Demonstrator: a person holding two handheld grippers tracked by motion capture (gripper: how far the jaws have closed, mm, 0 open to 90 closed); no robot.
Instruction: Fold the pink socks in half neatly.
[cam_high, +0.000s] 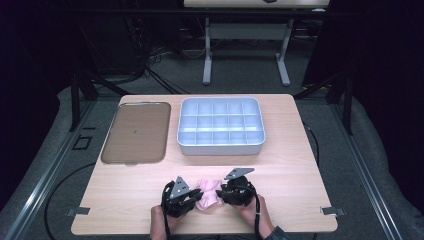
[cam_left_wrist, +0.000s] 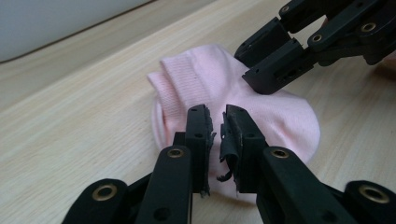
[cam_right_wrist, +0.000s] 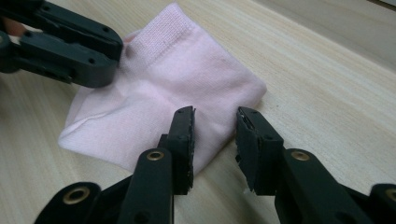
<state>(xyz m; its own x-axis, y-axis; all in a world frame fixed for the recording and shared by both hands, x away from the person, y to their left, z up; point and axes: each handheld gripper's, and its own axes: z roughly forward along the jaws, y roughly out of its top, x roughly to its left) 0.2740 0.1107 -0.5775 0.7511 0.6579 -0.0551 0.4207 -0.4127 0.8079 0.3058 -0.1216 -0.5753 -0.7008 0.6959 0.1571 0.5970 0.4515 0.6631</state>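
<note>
A pink sock (cam_high: 207, 193) lies flat on the wooden table near its front edge, between my two grippers. My left gripper (cam_high: 197, 199) comes in from the sock's left. In the left gripper view, the left gripper (cam_left_wrist: 216, 116) has its jaws drawn almost together, with sock (cam_left_wrist: 280, 116) fabric in the narrow gap. My right gripper (cam_high: 219, 193) is at the sock's right side. In the right gripper view, the right gripper (cam_right_wrist: 215, 122) is open, its jaws standing apart over the edge of the sock (cam_right_wrist: 187, 74). Each view also catches the other gripper's tip resting on the sock.
Behind the sock, a grey tray (cam_high: 220, 148) divided into several compartments stands at mid table. To its left lies a flat brown tray (cam_high: 136, 132). The person's hands reach in over the table's front edge (cam_high: 200, 232). Another table stands farther back.
</note>
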